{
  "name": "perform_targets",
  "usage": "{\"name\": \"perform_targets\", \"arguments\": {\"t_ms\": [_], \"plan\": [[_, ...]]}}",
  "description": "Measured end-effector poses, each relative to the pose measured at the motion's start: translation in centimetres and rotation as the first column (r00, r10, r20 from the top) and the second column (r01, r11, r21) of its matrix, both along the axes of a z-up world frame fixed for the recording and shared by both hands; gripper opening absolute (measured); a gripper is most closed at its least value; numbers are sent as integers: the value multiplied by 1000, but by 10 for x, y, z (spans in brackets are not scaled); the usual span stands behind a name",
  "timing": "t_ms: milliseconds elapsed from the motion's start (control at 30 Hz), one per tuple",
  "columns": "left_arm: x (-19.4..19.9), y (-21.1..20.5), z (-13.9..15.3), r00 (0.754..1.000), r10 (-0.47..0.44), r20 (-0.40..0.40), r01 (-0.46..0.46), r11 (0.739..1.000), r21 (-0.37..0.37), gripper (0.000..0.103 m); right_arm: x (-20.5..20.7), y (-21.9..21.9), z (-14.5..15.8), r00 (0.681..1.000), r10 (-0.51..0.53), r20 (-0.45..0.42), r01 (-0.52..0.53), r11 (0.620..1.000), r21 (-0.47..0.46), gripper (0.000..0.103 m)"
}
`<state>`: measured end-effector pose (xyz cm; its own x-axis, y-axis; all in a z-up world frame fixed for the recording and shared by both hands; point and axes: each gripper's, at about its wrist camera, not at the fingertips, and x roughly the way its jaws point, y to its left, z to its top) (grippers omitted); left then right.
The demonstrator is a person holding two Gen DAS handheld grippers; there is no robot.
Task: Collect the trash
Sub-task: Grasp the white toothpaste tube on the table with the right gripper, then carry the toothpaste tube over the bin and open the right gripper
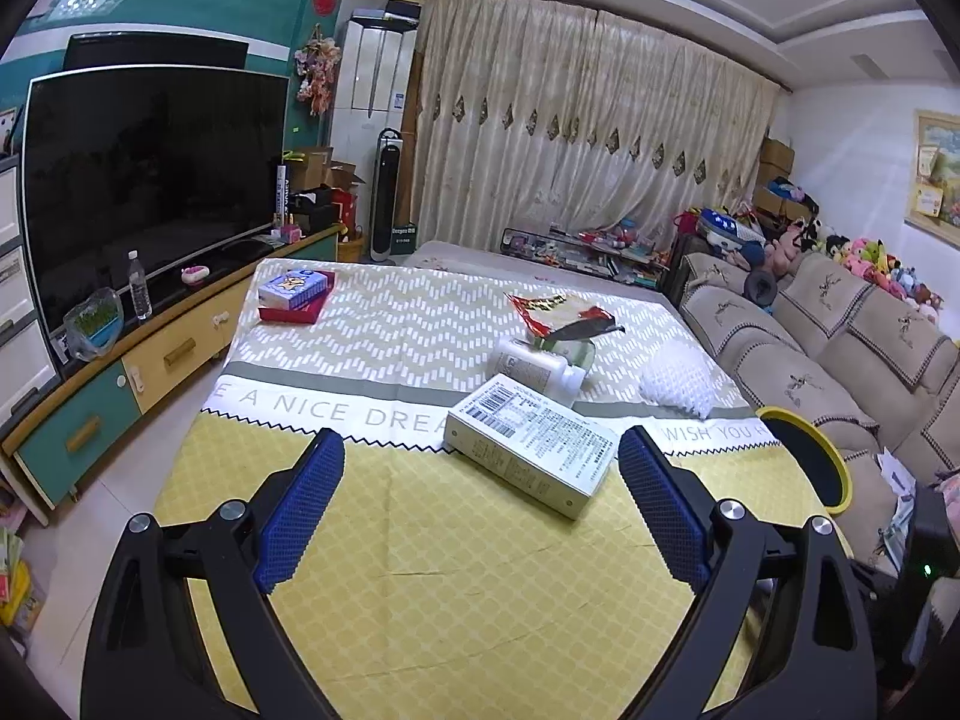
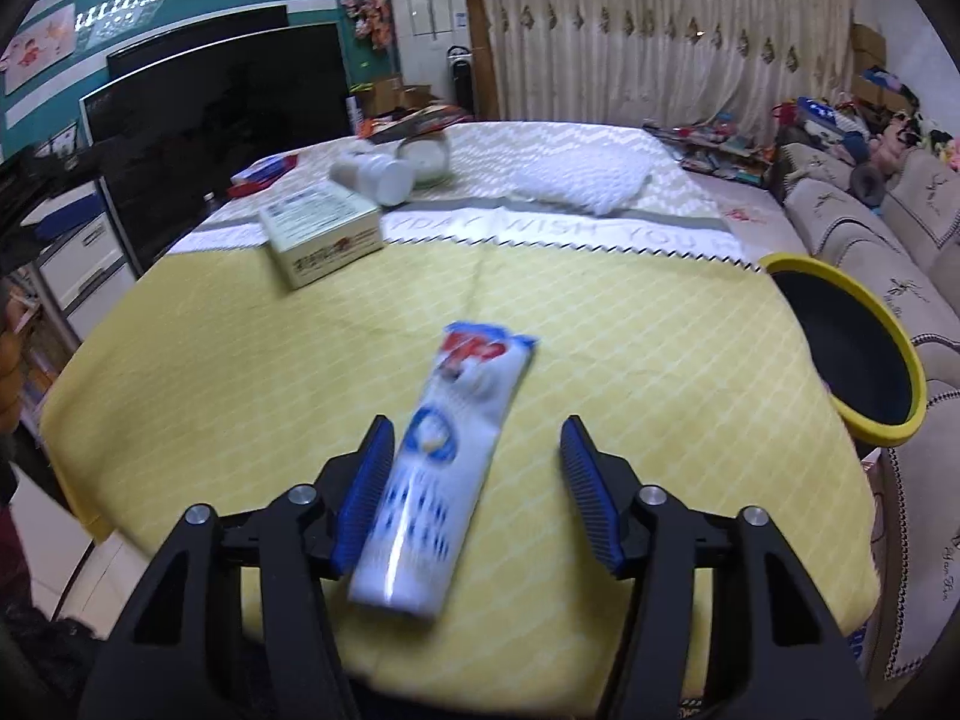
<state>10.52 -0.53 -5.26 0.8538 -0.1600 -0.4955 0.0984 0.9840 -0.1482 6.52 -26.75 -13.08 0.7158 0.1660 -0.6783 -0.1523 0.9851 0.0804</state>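
Lying on the table: white and blue wrapper (image 2: 441, 468), lengthwise on the yellow part of the cloth, its near half between the right gripper's blue pads.
Right gripper (image 2: 477, 492): jaws apart around the wrapper; left pad touching or just beside the wrapper's edge, right pad clear of it with cloth showing in the gap; not clamped.
Left gripper (image 1: 480, 504): jaws wide apart, nothing between the pads, hanging over the yellow cloth just short of the pale box.
Pale box (image 1: 531, 444): flat on the cloth, barcode face up, straddling the zigzag border between the yellow part and the white lettered band; seen to the upper left of the wrapper in the right wrist view.
White bottle (image 1: 537, 367): on its side just behind the box, cap end toward the right.
Red and dark wrapper (image 1: 558, 315): behind the bottle on the chevron part of the cloth.
White foam net (image 1: 675, 381): right of the bottle, near the table's right edge.
Blue and red boxes (image 1: 295, 295): stacked at the far left corner of the table, well apart from the rest.
Bin (image 2: 900, 360): yellow rim, dark inside, beside the table's right edge, next to the sofa (image 1: 840, 354).
Table (image 1: 420, 588): covered by the yellow, white and chevron cloth.
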Motion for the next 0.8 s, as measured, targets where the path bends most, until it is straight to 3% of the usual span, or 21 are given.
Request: {"name": "perform_targets", "arguments": {"t_ms": [267,467,533,800], "plan": [[8,-6,-5,1000,-7,-14,7,1000,0,91,-8,-6,0,999,40,-8,-39,998,55,26],[11,-13,-9,999,-27,-22,27,1000,12,91,-9,-5,0,999,41,1,-41,997,66,25],[11,-13,-10,999,-28,-20,29,999,15,91,-8,-4,0,999,47,0,-46,997,63,18],[12,-10,-11,1000,-17,-23,17,1000,14,91,-8,-13,8,999,26,27,-28,997,74,17]]}}
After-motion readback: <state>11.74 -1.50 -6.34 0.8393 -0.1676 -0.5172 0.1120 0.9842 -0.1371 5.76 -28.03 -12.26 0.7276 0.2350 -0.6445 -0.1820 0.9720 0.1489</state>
